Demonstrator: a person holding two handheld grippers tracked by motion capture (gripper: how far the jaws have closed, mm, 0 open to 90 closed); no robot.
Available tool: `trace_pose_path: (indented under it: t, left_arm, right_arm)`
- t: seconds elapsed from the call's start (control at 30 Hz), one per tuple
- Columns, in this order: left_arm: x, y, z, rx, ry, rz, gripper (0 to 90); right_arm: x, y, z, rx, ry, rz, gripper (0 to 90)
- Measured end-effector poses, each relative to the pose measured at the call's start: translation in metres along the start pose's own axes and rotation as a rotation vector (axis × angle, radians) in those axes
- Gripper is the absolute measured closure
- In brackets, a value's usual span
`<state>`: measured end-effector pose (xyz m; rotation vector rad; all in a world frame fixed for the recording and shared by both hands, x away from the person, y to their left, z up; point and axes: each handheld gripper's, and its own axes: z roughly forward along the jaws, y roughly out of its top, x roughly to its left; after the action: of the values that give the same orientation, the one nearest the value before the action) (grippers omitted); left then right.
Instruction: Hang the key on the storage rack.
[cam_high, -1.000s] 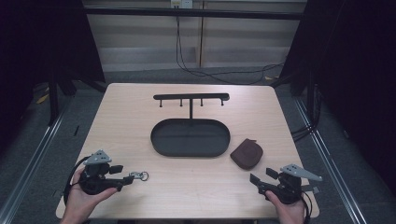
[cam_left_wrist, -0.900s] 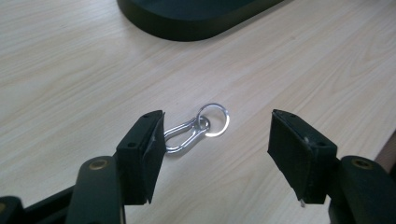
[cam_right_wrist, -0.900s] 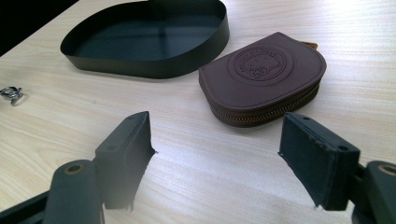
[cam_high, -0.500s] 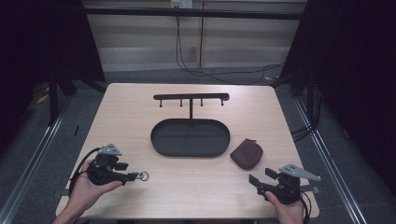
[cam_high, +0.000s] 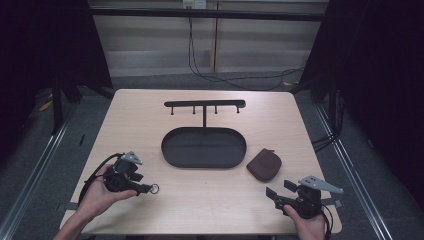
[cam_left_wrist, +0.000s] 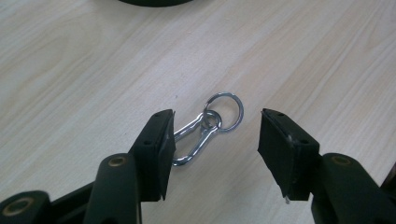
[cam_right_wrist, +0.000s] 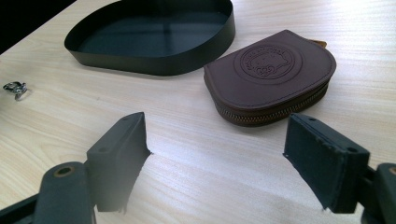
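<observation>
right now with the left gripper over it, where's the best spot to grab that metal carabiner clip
Probably across the carabiner clip's long oval body, coming from above. It lies flat on the table, and the loose key ring on its end would likely swivel. The left gripper already straddles it, jaws just closing, pads not yet pressing.

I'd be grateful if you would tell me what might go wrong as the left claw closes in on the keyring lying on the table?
The left claw has been closing, yet only the carabiner clip lies beside one pad; the ring lies flat on the table, so the pads may slide over it or nudge it away. A grip on the clip alone might let the ring swing.
</observation>
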<state>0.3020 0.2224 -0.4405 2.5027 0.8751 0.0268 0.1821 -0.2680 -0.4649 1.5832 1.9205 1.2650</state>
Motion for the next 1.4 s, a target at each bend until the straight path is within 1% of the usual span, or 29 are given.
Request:
trace_pose_path:
  t: [0.03, 0.07, 0.13, 0.17, 0.23, 0.27, 0.33, 0.37, 0.43, 0.5, 0.53, 0.6, 0.63, 0.77, 0.83, 0.93, 0.97, 1.13, 1.17, 1.23, 1.33, 1.4]
  left_arm:
    - [0.001, 0.001, 0.001, 0.014, 0.009, 0.010, 48.7]
    - [0.002, 0.005, 0.003, 0.040, 0.008, 0.023, 52.0]
    - [0.003, 0.009, 0.006, 0.065, 0.006, 0.025, 53.1]
    - [0.003, 0.009, 0.006, 0.065, 0.006, 0.025, 53.0]
    - [0.004, 0.013, 0.008, 0.104, 0.003, 0.038, 53.7]
    - [0.004, 0.013, 0.008, 0.104, 0.003, 0.038, 54.2]
    - [0.004, 0.016, 0.009, 0.128, 0.008, 0.042, 54.4]
    - [0.006, 0.018, 0.012, 0.163, -0.004, 0.031, 54.2]
    - [0.007, 0.019, 0.013, 0.172, -0.005, 0.026, 54.1]
    - [0.010, 0.021, 0.018, 0.204, -0.010, 0.028, 54.2]
    - [0.010, 0.022, 0.019, 0.201, -0.002, 0.035, 55.2]
    - [0.011, 0.023, 0.021, 0.211, -0.010, 0.044, 55.9]
    - [0.012, 0.024, 0.023, 0.216, -0.021, 0.056, 57.0]
    - [0.011, 0.027, 0.027, 0.222, -0.028, 0.066, 58.1]
    - [0.011, 0.028, 0.032, 0.250, -0.031, 0.078, 58.4]
    - [0.011, 0.028, 0.034, 0.265, -0.034, 0.084, 58.9]
    - [0.011, 0.028, 0.034, 0.264, -0.025, 0.082, 59.0]
    - [0.012, 0.029, 0.039, 0.274, -0.018, 0.085, 59.0]
    - [0.012, 0.029, 0.041, 0.279, -0.023, 0.091, 58.8]
    - [0.012, 0.030, 0.041, 0.285, -0.020, 0.092, 59.0]
    - [0.011, 0.030, 0.041, 0.289, -0.020, 0.094, 61.0]
    - [0.011, 0.030, 0.041, 0.283, -0.021, 0.096, 63.6]
  right_arm:
    - [0.000, 0.000, 0.000, 0.001, 0.001, 0.000, 20.8]
    - [0.000, 0.000, 0.001, 0.002, 0.003, -0.003, 20.6]
    - [0.000, 0.000, 0.001, 0.002, 0.004, -0.003, 20.6]
    - [0.000, 0.000, 0.001, 0.002, 0.004, -0.003, 20.6]
    - [0.000, 0.000, 0.001, 0.005, 0.002, -0.001, 20.5]
    - [0.000, 0.000, 0.001, 0.006, 0.002, 0.000, 20.4]
    - [0.000, 0.000, 0.001, 0.005, 0.003, 0.001, 20.4]
    - [0.000, 0.000, 0.001, 0.006, 0.002, 0.000, 20.3]
    - [0.000, 0.000, 0.002, 0.011, 0.006, 0.000, 20.3]
    - [0.000, 0.000, 0.002, 0.010, 0.005, -0.003, 20.3]
    - [0.000, 0.000, 0.002, 0.009, 0.007, -0.003, 20.2]
    - [0.000, 0.000, 0.002, 0.009, 0.012, 0.001, 19.9]
    - [0.000, 0.000, 0.002, 0.008, 0.009, -0.002, 19.8]
    - [0.000, 0.000, 0.003, 0.012, 0.012, 0.003, 19.8]
    - [0.000, 0.000, 0.003, 0.013, 0.011, 0.002, 19.8]
    - [0.000, 0.000, 0.003, 0.013, 0.011, 0.002, 19.8]
    - [0.000, 0.000, 0.003, 0.015, 0.011, 0.002, 19.7]
    - [0.000, 0.000, 0.004, 0.019, 0.015, -0.004, 19.6]
    - [0.000, 0.000, 0.004, 0.021, 0.014, 0.000, 19.6]
    - [0.000, 0.000, 0.004, 0.020, 0.014, -0.001, 19.6]
    - [0.000, 0.000, 0.004, 0.022, 0.013, -0.002, 19.6]
    - [0.000, 0.000, 0.004, 0.022, 0.013, -0.002, 19.6]
